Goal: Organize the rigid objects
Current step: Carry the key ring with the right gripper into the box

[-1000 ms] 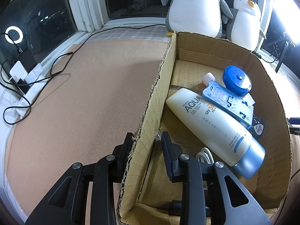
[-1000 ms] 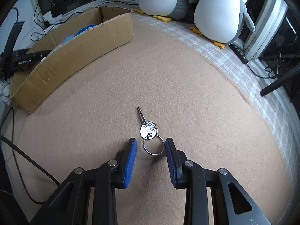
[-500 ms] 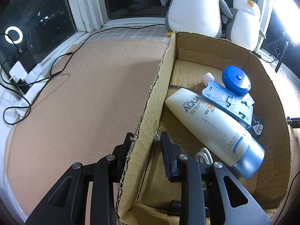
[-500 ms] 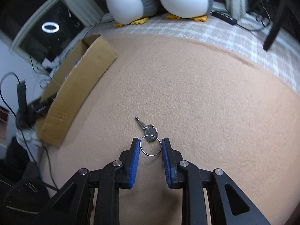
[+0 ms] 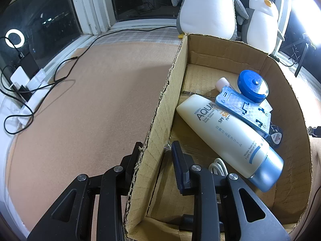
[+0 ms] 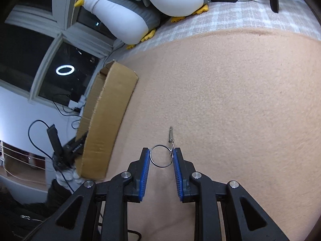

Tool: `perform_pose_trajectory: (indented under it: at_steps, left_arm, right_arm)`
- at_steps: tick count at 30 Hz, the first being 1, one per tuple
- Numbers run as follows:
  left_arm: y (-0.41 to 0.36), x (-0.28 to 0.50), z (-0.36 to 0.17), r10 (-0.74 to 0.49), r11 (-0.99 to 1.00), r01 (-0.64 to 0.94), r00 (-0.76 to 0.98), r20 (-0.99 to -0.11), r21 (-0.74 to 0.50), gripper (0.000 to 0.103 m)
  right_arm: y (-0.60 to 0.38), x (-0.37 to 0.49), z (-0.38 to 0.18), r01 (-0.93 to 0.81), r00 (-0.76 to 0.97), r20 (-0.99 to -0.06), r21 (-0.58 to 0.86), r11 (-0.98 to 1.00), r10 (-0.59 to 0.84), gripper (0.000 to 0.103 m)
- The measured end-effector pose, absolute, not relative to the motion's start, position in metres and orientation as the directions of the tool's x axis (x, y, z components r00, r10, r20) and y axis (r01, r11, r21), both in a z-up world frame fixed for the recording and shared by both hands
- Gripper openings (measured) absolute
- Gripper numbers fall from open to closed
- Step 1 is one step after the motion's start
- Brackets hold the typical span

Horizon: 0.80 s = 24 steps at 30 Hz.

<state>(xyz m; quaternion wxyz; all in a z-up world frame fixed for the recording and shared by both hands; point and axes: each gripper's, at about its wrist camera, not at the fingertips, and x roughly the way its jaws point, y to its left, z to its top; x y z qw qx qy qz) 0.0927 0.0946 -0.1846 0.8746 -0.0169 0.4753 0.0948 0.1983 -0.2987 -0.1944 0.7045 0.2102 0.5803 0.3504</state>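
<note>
My right gripper (image 6: 161,157) is shut on the key ring (image 6: 161,156); the ring sits between its blue pads and the small metal key (image 6: 171,135) sticks out forward, above the tan felt. My left gripper (image 5: 155,150) straddles the left wall of the cardboard box (image 5: 160,108), one finger outside and one inside, pinching that wall. The box holds a white sunscreen tube (image 5: 228,136), a blue round case (image 5: 252,86), a blue flat holder (image 5: 242,108) and a white cable (image 5: 217,166). The box also shows in the right wrist view (image 6: 106,120), to the left.
Two plush penguins (image 5: 208,8) stand behind the box by the window. Black cables (image 5: 40,84) and a power strip lie at the left edge of the tan felt surface (image 5: 80,110). A plaid cloth (image 6: 240,14) borders the felt's far side.
My right gripper has closed on the key ring and lifted it, tilting so the view swings left. The left gripper has stayed on the box wall.
</note>
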Motion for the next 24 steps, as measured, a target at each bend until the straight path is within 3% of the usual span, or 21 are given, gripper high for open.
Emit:
perform_pose_trajectory:
  at_steps: [11,24]
  left_arm:
    - [0.094,0.093,-0.185,0.150,0.981,-0.182,0.530,-0.835,0.060,0.027]
    - [0.095,0.092,-0.184,0.143,0.981,-0.187,0.531,-0.835,0.049,0.027]
  right_arm:
    - [-0.282,0.204,-0.166,-0.235,0.137,-0.544,0.794,0.561,0.828,0.021]
    - [-0.200,0.232,-0.104,-0.401,0.179,-0.574,0.699,0.591,0.799,0.021]
